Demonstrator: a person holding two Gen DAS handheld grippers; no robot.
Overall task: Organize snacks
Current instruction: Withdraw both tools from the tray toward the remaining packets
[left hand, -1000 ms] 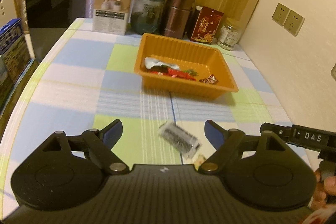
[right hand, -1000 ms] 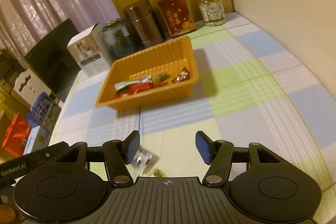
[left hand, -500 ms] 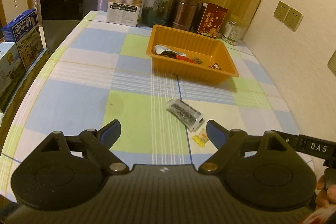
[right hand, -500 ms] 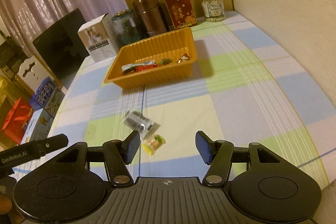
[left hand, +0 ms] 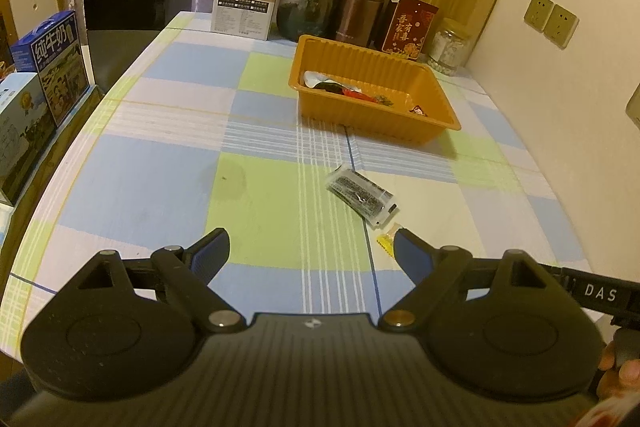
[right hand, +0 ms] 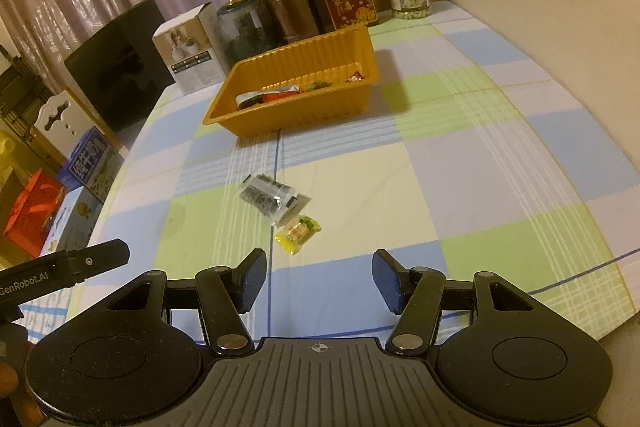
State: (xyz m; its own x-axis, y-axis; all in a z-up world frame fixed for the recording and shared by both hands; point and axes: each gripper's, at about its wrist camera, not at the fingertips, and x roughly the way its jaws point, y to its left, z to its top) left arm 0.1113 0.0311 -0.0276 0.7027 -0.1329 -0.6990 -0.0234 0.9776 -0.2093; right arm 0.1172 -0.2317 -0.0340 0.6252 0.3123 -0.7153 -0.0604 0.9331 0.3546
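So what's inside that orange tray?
The orange tray holds a few wrapped snacks and one small candy. Its near wall hides part of the floor, so more could lie there.

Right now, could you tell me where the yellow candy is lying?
In the right wrist view the yellow candy lies on the tablecloth just ahead of the right gripper, beside the clear packet and well short of the orange tray.

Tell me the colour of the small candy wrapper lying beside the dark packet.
Yellow, with some green; the candy wrapper shows best in the right wrist view.
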